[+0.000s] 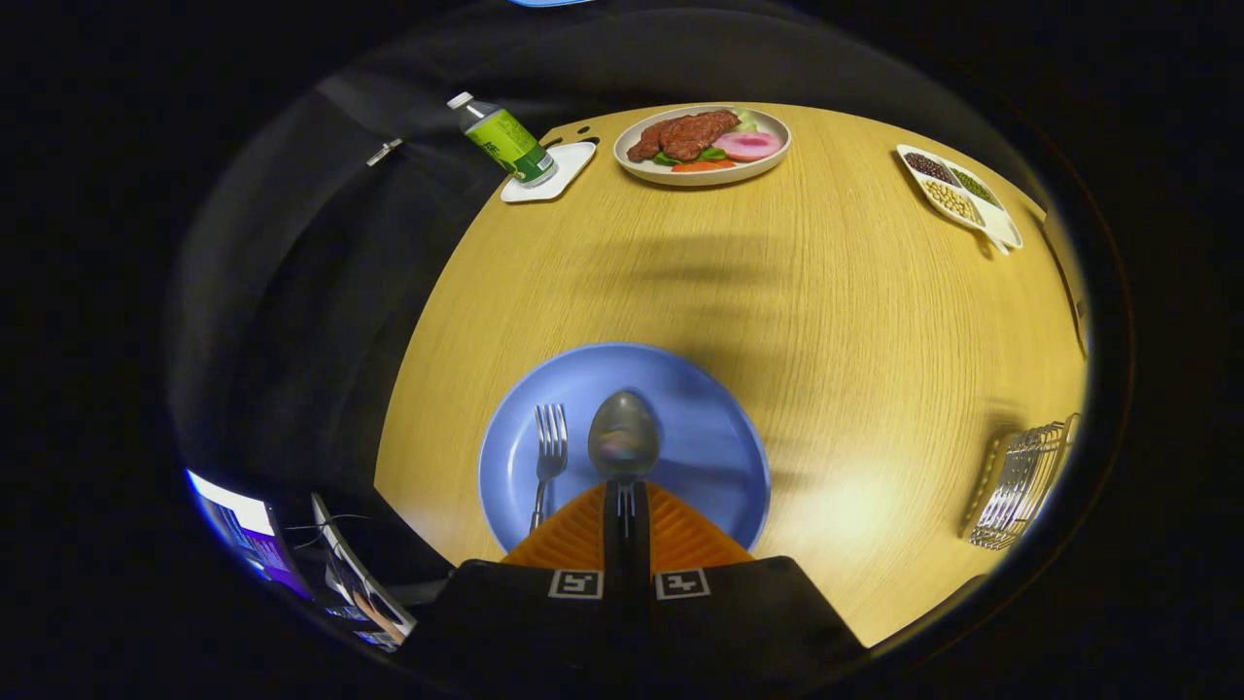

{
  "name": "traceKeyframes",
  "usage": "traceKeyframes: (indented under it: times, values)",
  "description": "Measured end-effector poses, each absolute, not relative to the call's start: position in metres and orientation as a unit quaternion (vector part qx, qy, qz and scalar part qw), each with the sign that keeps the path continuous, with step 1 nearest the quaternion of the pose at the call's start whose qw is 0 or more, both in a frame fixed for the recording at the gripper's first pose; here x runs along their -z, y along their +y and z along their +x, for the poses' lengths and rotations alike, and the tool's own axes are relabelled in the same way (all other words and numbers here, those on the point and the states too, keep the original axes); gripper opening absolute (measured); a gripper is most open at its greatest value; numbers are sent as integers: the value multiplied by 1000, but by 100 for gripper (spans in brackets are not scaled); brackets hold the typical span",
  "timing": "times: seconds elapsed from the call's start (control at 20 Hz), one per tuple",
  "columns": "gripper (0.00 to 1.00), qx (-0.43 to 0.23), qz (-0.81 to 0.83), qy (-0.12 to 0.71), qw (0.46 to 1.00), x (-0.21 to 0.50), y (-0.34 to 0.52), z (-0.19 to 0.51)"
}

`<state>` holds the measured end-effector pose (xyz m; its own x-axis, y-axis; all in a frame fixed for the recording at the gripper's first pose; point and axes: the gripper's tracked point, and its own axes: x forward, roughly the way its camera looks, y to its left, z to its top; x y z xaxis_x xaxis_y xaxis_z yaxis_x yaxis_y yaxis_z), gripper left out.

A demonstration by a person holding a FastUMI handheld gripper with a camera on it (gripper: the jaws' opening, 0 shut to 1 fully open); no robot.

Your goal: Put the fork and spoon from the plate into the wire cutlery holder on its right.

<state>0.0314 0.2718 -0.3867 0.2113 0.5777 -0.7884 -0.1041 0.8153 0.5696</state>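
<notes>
My gripper [627, 506] hangs over the near part of a blue plate [714, 437], its fingers closed tight on the handle of a metal spoon [623, 435]. The spoon's bowl sticks out just ahead of the fingertips and looks raised a little off the plate. A metal fork [549, 452] lies on the plate just left of the spoon, tines pointing away from me, its handle end hidden behind the left finger. The wire cutlery holder [1020, 481] stands on the wooden table [826, 292] well to the right of the plate.
At the table's far side are a green-labelled bottle [503, 139] on a white coaster [554, 173], a plate of food [705, 144] and a divided white dish of beans [957, 194]. The table's edge curves off left of the blue plate.
</notes>
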Motion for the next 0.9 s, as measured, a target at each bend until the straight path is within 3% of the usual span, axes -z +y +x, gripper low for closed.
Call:
traceKeyframes:
  times: [0.45,0.9]
  values:
    - [5,-224,346,537,736,318,240,50]
    - [5,-186,340,509,769,277,71,41]
